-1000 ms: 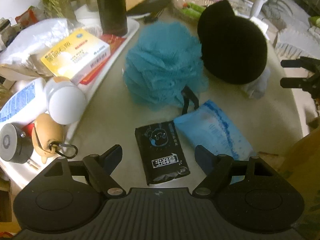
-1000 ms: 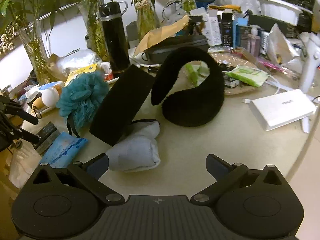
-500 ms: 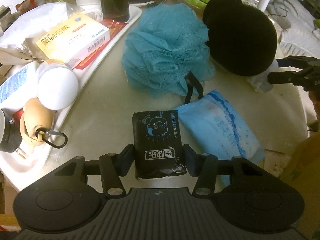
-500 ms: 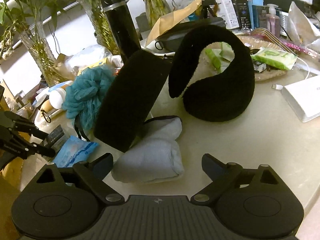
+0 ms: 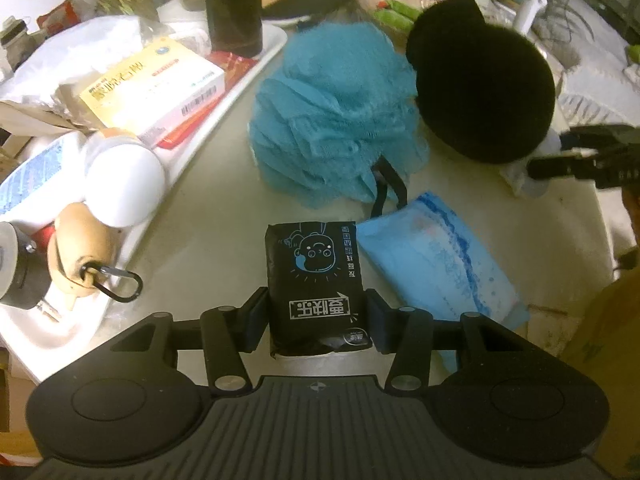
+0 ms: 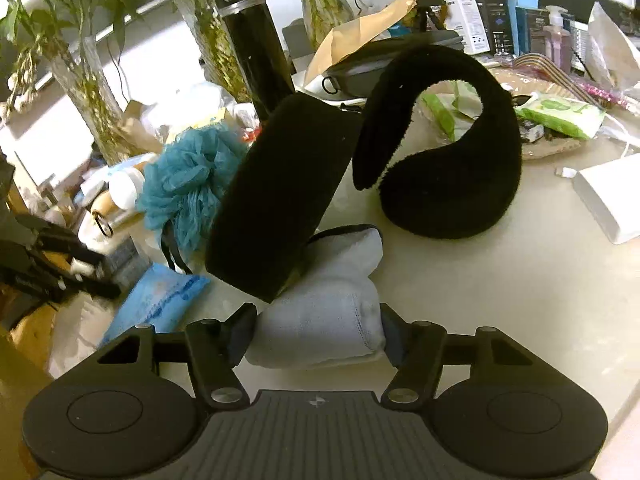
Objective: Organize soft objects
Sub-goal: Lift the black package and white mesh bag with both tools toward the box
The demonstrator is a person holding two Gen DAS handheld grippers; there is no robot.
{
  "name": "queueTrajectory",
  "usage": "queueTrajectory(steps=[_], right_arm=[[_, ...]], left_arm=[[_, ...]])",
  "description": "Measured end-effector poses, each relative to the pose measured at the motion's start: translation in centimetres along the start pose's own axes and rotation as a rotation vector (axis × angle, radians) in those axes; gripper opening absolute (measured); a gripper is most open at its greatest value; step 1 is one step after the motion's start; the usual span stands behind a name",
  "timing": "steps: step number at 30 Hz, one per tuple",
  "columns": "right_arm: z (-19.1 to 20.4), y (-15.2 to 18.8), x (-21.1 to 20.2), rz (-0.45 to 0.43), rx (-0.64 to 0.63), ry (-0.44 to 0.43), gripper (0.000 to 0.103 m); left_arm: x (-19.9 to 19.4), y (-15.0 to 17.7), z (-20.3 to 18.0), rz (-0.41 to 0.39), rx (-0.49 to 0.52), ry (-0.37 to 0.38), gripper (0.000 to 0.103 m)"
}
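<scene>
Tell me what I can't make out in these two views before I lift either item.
- Left wrist view: near end of the black tissue pack sits behind the left tool.
- Left wrist view: white sock roll mostly hidden by the black earmuffs.
- Right wrist view: left tool blurred, its grip unreadable there.

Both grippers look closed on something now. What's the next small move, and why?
Probably a short straight lift with the right gripper. Its jaws pinch the white rolled socks, but the black earmuffs lean on the far end of the roll, so a slow rise should let them slide off. The left gripper already grips the black tissue pack and can wait.
</scene>
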State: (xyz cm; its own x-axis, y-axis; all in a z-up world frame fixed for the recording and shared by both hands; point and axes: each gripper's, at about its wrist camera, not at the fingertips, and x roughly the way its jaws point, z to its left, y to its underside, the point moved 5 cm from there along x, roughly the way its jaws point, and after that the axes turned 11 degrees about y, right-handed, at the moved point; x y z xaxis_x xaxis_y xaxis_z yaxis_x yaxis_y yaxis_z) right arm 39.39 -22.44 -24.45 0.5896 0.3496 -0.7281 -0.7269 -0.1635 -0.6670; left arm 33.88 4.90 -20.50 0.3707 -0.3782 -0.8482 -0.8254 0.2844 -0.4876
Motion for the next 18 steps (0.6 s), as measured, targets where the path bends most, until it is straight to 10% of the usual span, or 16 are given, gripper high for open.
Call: queueTrajectory(steps=[18], right_arm=[[-1.2, -1.3, -9.1, -0.128, 0.032, 0.030, 0.065]], left_arm=[[-6.4, -1.3, -4.2, -0.164, 0.071, 0.015, 0.048]])
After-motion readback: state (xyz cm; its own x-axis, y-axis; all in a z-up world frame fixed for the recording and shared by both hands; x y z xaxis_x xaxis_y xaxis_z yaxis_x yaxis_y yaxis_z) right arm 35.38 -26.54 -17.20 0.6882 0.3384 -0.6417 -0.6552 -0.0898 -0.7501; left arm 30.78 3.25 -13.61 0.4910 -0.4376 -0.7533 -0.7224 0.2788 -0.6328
